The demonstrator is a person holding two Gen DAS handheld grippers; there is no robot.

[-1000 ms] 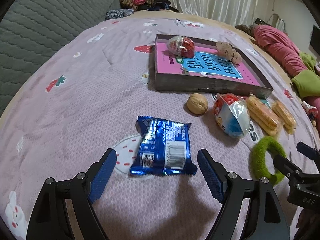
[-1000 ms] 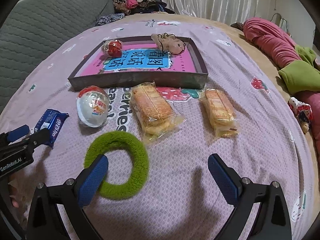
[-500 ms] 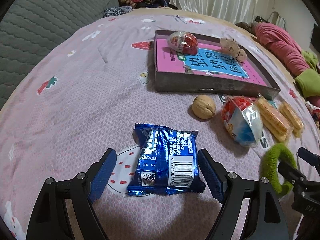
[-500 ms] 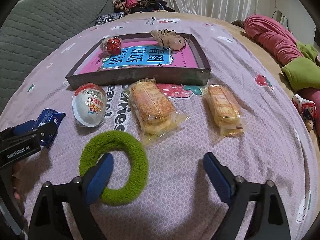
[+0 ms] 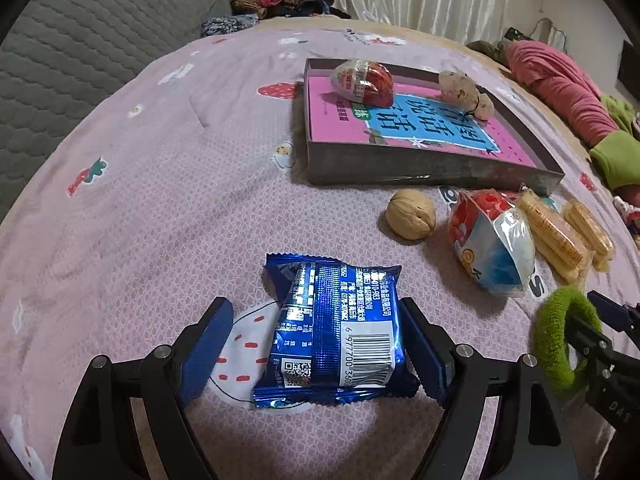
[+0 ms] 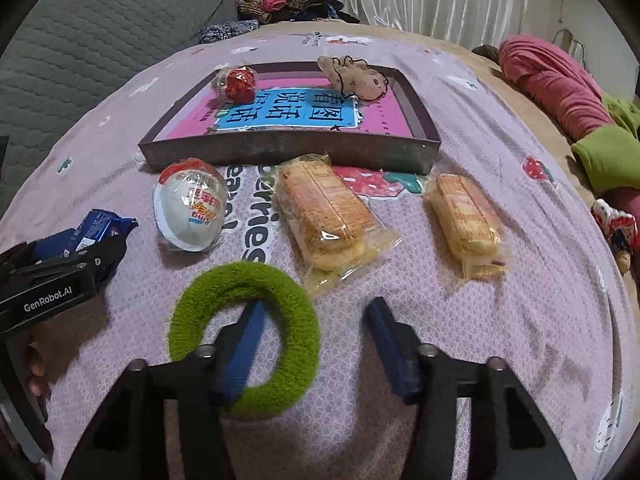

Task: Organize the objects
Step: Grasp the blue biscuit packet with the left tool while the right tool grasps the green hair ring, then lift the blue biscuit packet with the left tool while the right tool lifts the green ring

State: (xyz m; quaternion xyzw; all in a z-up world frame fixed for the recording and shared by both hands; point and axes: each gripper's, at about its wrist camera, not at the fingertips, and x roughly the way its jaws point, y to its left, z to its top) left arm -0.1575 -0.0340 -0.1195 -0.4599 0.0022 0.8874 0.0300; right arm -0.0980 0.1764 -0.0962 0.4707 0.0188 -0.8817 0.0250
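Two toys in the shallow box (image 6: 288, 152) – red egg (image 6: 236, 84), plush (image 6: 352, 74), left claw (image 5: 316, 344) released, right claw (image 6: 316, 320) closing, ungripped

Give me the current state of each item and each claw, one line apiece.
Left claw: open, straddling the blue snack packet, which lies flat.
Right claw: has just been closing; one finger inside the green ring, one outside, not yet pinching.
Shallow box: open-topped, holding a red egg and a beige toy.
Walnut: whole, outside the box.

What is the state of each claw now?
Left claw: open, around the blue packet.
Right claw: open, just been closing, one finger inside the green ring.
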